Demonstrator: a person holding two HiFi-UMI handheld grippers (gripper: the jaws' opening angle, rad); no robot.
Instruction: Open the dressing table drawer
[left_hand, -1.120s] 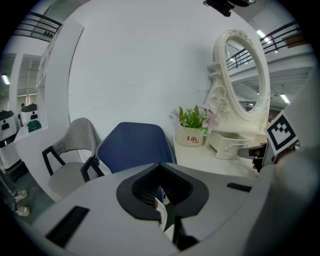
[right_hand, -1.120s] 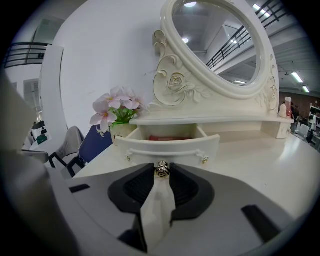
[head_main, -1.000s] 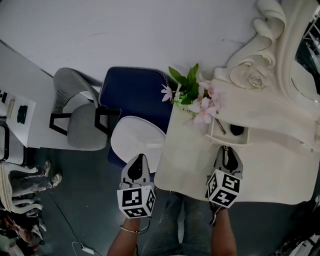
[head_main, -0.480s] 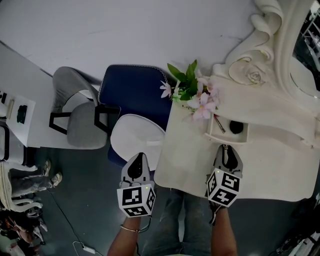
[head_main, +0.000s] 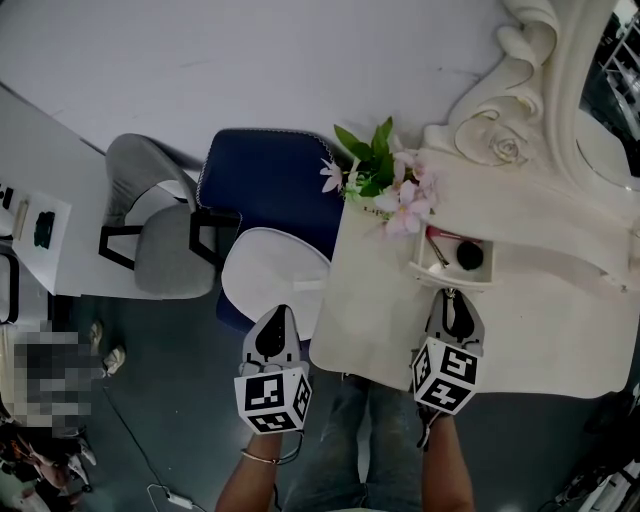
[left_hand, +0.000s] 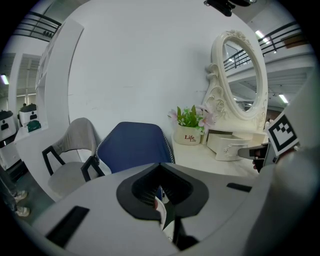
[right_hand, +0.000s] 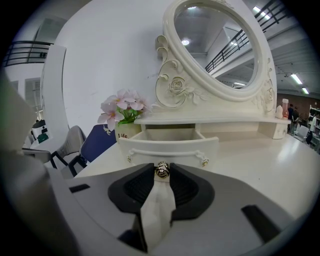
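A: Left side first. What's there?
B: Grey chair (head_main: 150, 235) far left, blue chair (head_main: 265, 185) beside it, white rounded seat (head_main: 272, 268) in front of the blue one. All are off the worktop (head_main: 375, 320).
A: Left claw?
B: Left claw (head_main: 279, 316) hangs over the near edge of that white seat, just left of the worktop's corner. In the left gripper view its pads meet at the tips with nothing between them. Closed and empty.
A: Moving right?
B: Flower pot (head_main: 385, 190) with pink blooms and green leaves at the worktop's back left corner. Just right of it is the drawer (head_main: 445, 272).
A: Drawer position?
B: Pulled out of the low shelf under the mirror (head_main: 545, 85), interior exposed from above. Front panel faces the person. Inside are a dark round item (head_main: 469, 255) and a thin stick-like item (head_main: 438, 248) to its left. Can't tell what either is.
A: Right claw?
B: Right claw (head_main: 452, 296) points straight at the drawer front, tips at its middle. In the right gripper view both pads are clamped on the small metal knob (right_hand: 161, 170) at the centre of the front panel, one pad each side.
A: Anything else on that front?
B: A curved white handle bar (right_hand: 167, 151) runs across it, just above the knob.
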